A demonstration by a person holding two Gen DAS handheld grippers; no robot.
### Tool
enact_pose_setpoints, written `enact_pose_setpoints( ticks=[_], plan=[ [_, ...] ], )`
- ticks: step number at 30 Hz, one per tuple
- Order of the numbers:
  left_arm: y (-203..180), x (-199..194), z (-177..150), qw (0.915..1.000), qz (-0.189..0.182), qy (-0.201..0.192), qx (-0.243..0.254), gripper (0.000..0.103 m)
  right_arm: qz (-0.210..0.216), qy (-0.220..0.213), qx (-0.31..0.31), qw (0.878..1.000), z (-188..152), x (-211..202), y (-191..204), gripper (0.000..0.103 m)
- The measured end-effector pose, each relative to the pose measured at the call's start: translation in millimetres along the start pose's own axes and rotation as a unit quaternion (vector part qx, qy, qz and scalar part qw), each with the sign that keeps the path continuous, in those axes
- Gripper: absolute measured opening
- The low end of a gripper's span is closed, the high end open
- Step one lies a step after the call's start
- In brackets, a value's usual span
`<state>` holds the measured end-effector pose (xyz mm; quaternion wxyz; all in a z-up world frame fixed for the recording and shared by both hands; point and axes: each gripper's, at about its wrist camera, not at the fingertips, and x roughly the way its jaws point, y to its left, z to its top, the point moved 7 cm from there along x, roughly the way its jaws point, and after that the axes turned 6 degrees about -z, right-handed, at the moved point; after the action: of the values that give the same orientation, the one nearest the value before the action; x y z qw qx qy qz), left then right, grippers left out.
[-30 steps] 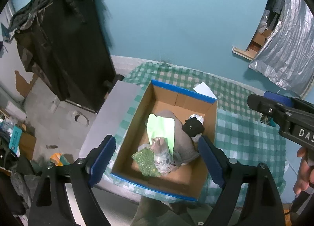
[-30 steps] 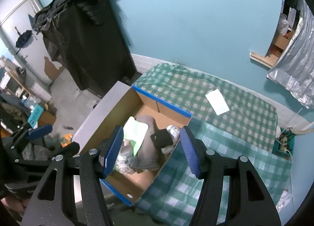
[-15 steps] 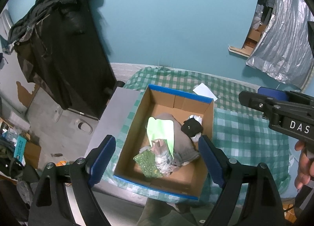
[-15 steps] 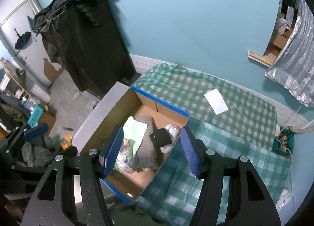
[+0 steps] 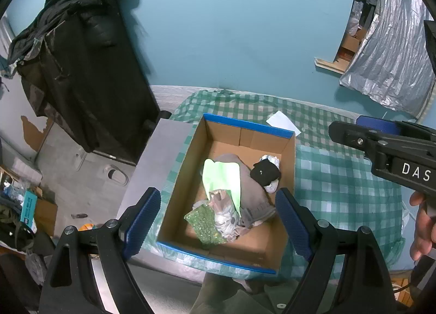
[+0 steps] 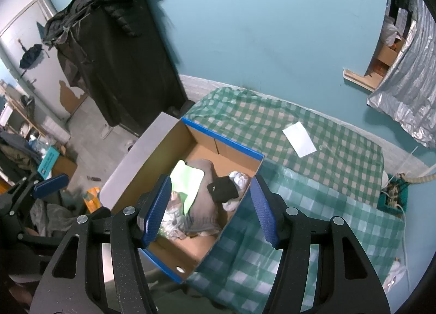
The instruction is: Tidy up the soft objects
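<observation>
A cardboard box with blue rim (image 5: 246, 124) (image 6: 222, 137) sits on the green checked tablecloth. It holds soft things: a grey cloth (image 5: 252, 191) (image 6: 203, 205), a light green cloth (image 5: 223, 177) (image 6: 188, 177), a black sock (image 5: 265, 173) (image 6: 222, 188), a white crumpled piece (image 5: 271, 160), a green sparkly piece (image 5: 204, 222) and a silvery bag (image 5: 224, 210). My left gripper (image 5: 218, 222) is open and empty, high above the box. My right gripper (image 6: 211, 210) is open and empty, above the box's right side; its body shows in the left wrist view (image 5: 381, 145).
A white paper (image 6: 299, 139) (image 5: 283, 121) lies on the tablecloth (image 6: 313, 177) behind the box. A black covered rack (image 5: 81, 68) stands at the left against the blue wall. Clutter lies on the floor at the left. A silver sheet (image 6: 408, 90) hangs at the right.
Both grippers have risen and drawn back a little from the box, so it looks smaller and farther. Both stay open and empty. The box contents have not moved.
</observation>
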<state>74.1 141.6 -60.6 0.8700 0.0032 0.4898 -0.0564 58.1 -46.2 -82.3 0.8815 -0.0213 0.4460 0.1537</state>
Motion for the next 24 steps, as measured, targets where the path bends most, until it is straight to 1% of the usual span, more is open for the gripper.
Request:
enact_pose_setpoints(
  ticks=[24],
  plan=[
    [2.4, -1.5, -2.4, 1.0000, 0.003, 0.006, 0.001, 0.087, 0.003, 0.006, 0.003, 1.000, -6.3, 3.0, 5.0, 0.060]
  ],
)
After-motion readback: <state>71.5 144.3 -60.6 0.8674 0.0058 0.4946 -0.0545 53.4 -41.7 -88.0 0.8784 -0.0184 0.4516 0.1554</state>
